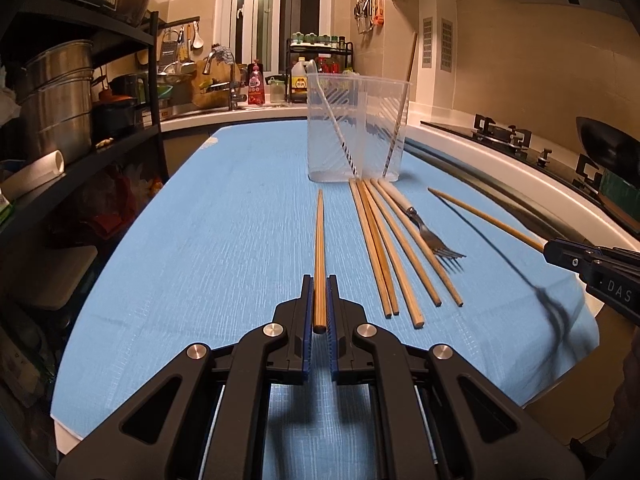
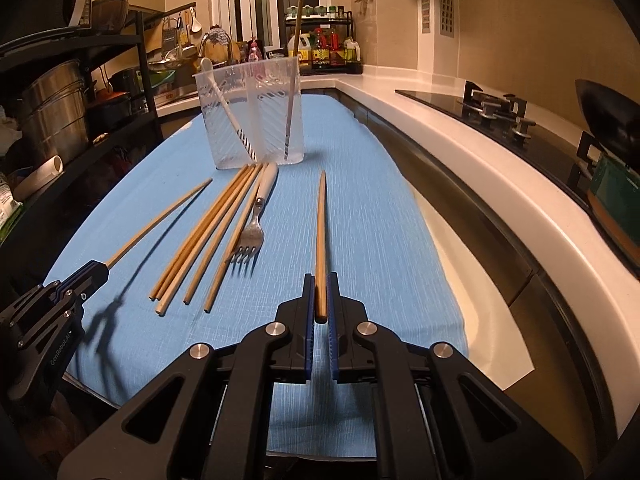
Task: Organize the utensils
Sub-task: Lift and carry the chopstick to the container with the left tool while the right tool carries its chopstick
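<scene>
Chopsticks clamped in both tongs, short of the clear holder.

Left tongs (image 1: 320, 304) grip one chopstick (image 1: 320, 248); right tongs (image 2: 321, 300) grip another chopstick (image 2: 321, 236), both pointing toward the holder (image 1: 358, 128) on the blue worktop (image 1: 200, 240). Best tip each stick upright before lowering, clear of the loose chopsticks (image 1: 384, 248) and fork (image 1: 434, 240).

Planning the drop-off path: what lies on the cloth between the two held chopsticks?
In the right wrist view, five loose chopsticks and a fork lie between the left chopstick and right chopstick.
</scene>
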Available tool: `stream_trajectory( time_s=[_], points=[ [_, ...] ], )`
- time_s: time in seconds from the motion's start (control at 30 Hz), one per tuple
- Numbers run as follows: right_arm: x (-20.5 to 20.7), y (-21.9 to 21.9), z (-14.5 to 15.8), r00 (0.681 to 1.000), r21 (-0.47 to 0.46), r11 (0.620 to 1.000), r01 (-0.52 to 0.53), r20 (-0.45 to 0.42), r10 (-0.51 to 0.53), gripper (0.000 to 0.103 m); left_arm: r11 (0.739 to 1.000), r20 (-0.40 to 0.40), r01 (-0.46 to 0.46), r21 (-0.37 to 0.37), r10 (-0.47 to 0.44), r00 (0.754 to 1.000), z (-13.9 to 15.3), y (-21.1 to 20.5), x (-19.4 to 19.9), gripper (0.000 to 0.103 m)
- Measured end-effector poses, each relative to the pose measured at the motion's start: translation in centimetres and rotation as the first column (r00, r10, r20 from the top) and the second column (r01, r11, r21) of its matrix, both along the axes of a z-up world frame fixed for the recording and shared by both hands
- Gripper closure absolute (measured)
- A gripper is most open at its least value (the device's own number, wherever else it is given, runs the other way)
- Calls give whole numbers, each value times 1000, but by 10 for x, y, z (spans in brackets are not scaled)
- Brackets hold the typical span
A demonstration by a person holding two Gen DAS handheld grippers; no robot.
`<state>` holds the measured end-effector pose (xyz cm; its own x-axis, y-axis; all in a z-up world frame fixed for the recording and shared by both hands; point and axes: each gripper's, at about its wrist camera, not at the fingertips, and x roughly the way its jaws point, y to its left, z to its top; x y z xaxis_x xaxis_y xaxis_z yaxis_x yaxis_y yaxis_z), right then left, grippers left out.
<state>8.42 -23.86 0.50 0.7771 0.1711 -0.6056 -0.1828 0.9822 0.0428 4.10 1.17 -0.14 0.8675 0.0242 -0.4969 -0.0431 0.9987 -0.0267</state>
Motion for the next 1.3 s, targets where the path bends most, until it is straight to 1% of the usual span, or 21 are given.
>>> stream_trajectory(
  time_s=[0.6,0.73,1.03,1.17,1.3],
  points=[
    [-18,-8,57,992,7,1000,-6,123,5,97,1000,99,6,-4,-5,995,46,4,-19,97],
    [-22,-11,70,988,11,1000,-10,154,8,97,1000,130,6,-11,-5,992,62,6,-20,97],
    [-24,-11,105,973,27,999,-32,230,25,97,1000,203,10,-22,-5,979,109,14,-16,97],
    [-18,-8,123,967,31,999,-37,252,28,97,999,211,16,-34,-9,977,127,17,-9,97],
    [-12,1,141,967,21,999,-48,253,41,97,998,181,25,-54,-15,983,145,18,1,97]
  ],
)
